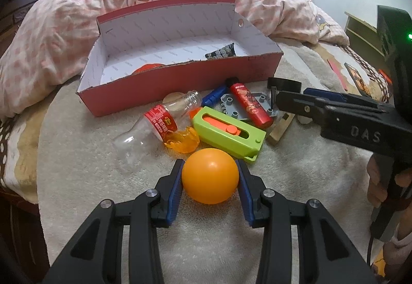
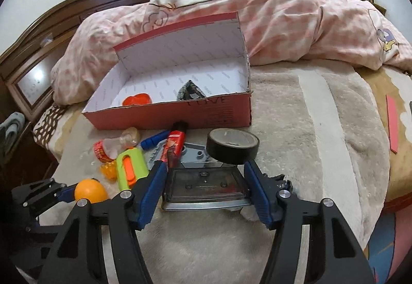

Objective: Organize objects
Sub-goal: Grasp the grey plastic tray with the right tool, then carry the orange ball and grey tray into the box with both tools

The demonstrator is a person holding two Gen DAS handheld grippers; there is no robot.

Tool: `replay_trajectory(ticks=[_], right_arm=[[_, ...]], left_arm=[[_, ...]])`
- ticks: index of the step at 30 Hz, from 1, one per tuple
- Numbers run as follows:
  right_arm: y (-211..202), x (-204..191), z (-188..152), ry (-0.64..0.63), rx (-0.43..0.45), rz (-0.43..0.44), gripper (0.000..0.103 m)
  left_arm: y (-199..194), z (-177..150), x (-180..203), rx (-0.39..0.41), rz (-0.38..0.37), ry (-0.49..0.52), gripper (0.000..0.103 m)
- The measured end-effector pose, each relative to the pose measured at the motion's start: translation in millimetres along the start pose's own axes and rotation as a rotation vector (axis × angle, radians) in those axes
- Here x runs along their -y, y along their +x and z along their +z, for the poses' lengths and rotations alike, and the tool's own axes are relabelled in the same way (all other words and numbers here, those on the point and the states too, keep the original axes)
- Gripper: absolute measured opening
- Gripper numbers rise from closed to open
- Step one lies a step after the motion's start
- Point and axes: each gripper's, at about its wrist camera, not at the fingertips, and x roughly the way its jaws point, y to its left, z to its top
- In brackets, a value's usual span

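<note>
My left gripper (image 1: 209, 168) has its blue pads on both sides of an orange ball (image 1: 210, 175) on the beige blanket. My right gripper (image 2: 203, 173) is open around a flat dark hole punch (image 2: 204, 187), its pads close to the sides. A red shoebox (image 1: 177, 78) stands behind, open, with an orange item (image 2: 136, 100) and a patterned pouch (image 2: 190, 91) inside. In front of it lie a clear bottle (image 1: 152, 127), a green-and-orange box cutter toy (image 1: 229, 133), a red tube (image 1: 248, 103), a blue marker (image 1: 213, 97) and black tape (image 2: 233, 146).
A pink quilt (image 1: 64, 24) is heaped behind the box. An orange translucent piece (image 1: 182, 141) and a grey block plate (image 1: 239, 109) lie in the pile. A wooden headboard (image 2: 38, 52) is at the left. The bed edge drops off at the right.
</note>
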Motion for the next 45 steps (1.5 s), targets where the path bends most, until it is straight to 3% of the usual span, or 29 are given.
replay_trajectory(ticks=[15, 26, 45], right_arm=[[-36.5, -19.6, -13.1, -0.014, 0.059, 0.071, 0.062], [-41.0, -19.7, -19.1, -0.005, 0.055, 0.077, 0.062], [-48.0, -35.6, 10.3, -0.033, 0.062, 0.129, 0.062]], left_arm=[[-16.2, 1.5, -3.3, 0.043, 0.004, -0.010, 0.039], [-22.4, 0.7, -7.3, 0.054, 0.008, -0.022, 0.039], [-39.7, 30.9, -25.1, 0.095, 0.021, -0.051, 0.039]])
